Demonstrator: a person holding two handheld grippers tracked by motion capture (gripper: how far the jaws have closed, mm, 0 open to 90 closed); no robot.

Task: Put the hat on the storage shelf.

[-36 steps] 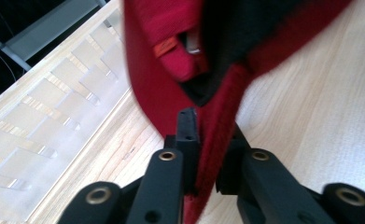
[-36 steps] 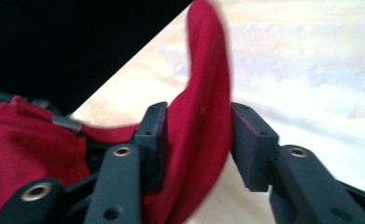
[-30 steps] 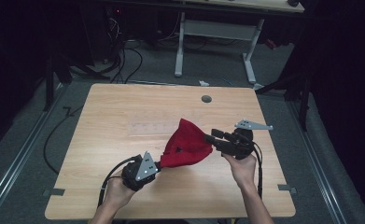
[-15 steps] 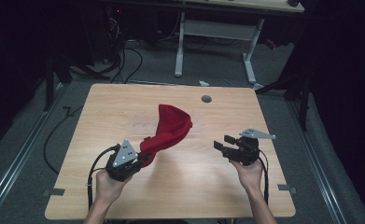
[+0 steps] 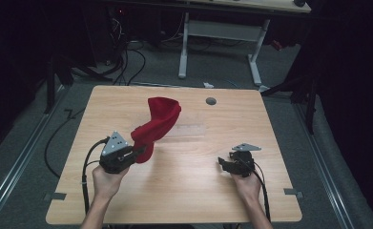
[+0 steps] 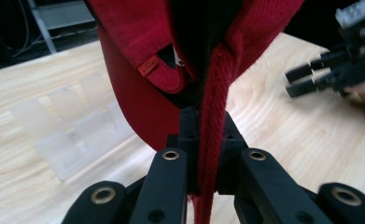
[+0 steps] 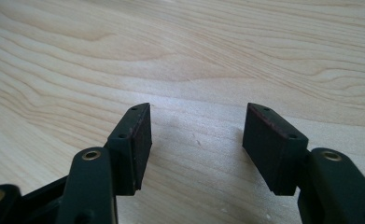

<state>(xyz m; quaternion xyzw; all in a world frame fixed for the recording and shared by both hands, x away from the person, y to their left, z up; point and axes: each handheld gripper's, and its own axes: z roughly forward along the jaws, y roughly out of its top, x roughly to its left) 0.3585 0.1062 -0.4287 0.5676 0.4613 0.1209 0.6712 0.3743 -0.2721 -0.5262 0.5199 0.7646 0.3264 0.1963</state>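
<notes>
A person at a light wooden table (image 5: 184, 191) lifts a red cap (image 5: 156, 125) off the surface with the left gripper (image 5: 137, 153), whose jaws are clamped on a folded seam of the red fabric; in the left gripper view the ribbed edge (image 6: 213, 140) runs straight down between the black jaws, with a small orange tab (image 6: 148, 65) and the cap's dark lining above it. From the person's seat the cap hangs at about eleven o'clock, rising from the gripper toward the table's centre, its upper end tilted over and clear of the wood. The right gripper (image 5: 226, 163) hovers low at about one o'clock, well apart from the cap, jaws spread wide with bare wood grain showing between the pads (image 7: 136, 140) and nothing held. The step in hand looks like carrying or repositioning the cap one-handed; doing it well likely means keeping the pinch firm on the thick seam so the fabric cannot slip, and moving steadily so the dangling crown does not swing or drag. A clear plastic organiser (image 6: 73, 135), faint against the table, lies just beyond the cap; its divided compartments appear empty, though its transparency makes that hard to confirm. A round grey cable port (image 5: 211, 101) sits near the table's far edge at twelve o'clock.
</notes>
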